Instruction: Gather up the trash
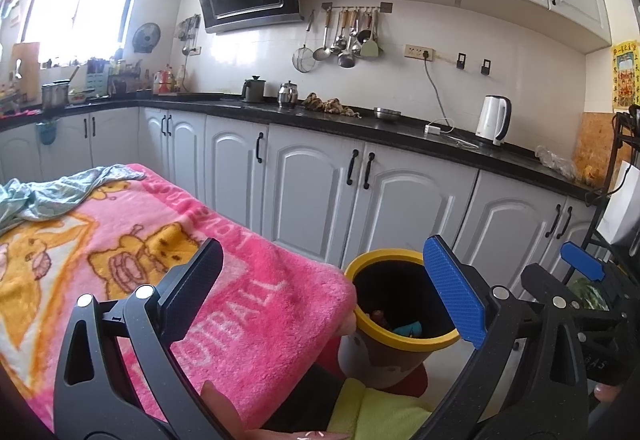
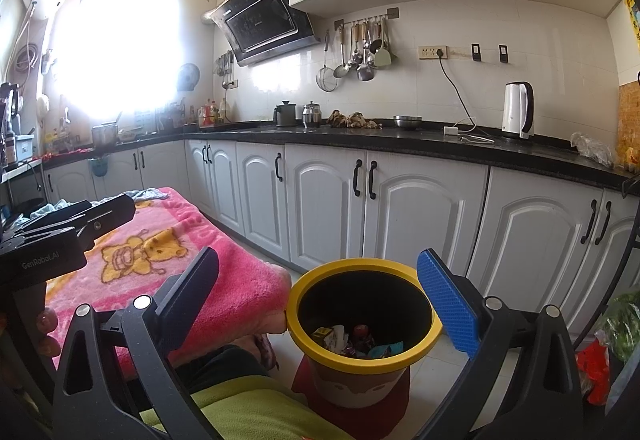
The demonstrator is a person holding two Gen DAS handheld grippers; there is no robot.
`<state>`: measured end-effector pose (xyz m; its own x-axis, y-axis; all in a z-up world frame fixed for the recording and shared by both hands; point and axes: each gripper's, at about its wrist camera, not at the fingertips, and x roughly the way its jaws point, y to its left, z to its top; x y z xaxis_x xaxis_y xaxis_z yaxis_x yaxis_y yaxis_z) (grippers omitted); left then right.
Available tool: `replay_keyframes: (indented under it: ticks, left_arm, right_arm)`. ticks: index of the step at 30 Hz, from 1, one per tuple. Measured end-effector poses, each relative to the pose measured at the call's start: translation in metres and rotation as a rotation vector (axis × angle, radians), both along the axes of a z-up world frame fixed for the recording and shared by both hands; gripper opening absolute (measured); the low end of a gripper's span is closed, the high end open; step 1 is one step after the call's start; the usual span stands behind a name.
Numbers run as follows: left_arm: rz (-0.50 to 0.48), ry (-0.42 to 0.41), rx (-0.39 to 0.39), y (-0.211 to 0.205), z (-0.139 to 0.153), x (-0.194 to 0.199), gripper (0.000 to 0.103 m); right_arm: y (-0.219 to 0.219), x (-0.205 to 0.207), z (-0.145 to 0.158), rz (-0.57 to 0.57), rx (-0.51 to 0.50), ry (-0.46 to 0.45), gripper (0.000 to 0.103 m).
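Note:
A yellow-rimmed trash bin (image 1: 362,262) (image 2: 298,334) stands on the floor beside the table, with several wrappers (image 2: 356,344) inside. The table carries a pink cartoon blanket (image 1: 168,240) (image 2: 168,240). My left gripper (image 1: 332,288) is open and empty, held over the blanket's edge and the bin. My right gripper (image 2: 324,300) is open and empty, held above the bin's mouth. The right gripper's blue pad also shows in the left wrist view (image 1: 582,260). The left gripper's body shows at the left of the right wrist view (image 2: 72,228).
A light blue cloth (image 1: 44,192) lies crumpled at the blanket's far end. White lower cabinets (image 1: 400,196) and a black counter with a kettle (image 1: 494,118) run behind the bin. A black rack (image 1: 616,176) and bags (image 2: 608,344) stand at the right.

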<state>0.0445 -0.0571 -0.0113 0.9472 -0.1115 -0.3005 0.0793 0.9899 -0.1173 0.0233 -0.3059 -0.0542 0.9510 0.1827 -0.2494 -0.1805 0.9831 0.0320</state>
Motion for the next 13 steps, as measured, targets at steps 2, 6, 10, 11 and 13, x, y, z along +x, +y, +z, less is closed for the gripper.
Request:
replay_keyframes:
  ticks: [2,6,10,11,13]
  left_arm:
    - [0.001,0.010,-0.007,0.004,-0.001,0.000,0.092]
    - [0.053,0.041,-0.072,0.032,-0.001,-0.001,0.092]
    - [0.231,0.089,-0.155,0.112,0.000,-0.016,0.092]
    - [0.278,0.097,-0.165,0.130,0.000,-0.020,0.092]
    - [0.482,0.125,-0.192,0.201,-0.001,-0.040,0.092]
  right_arm:
    - [-0.001,0.003,-0.001,0.005,0.001,0.013,0.097]
    - [0.005,0.015,0.003,0.039,-0.017,0.021,0.097]
    - [0.056,0.041,0.024,0.205,-0.032,0.034,0.097]
    - [0.091,0.054,0.030,0.304,-0.033,0.065,0.097]
    - [0.157,0.070,0.034,0.459,-0.047,0.138,0.097]
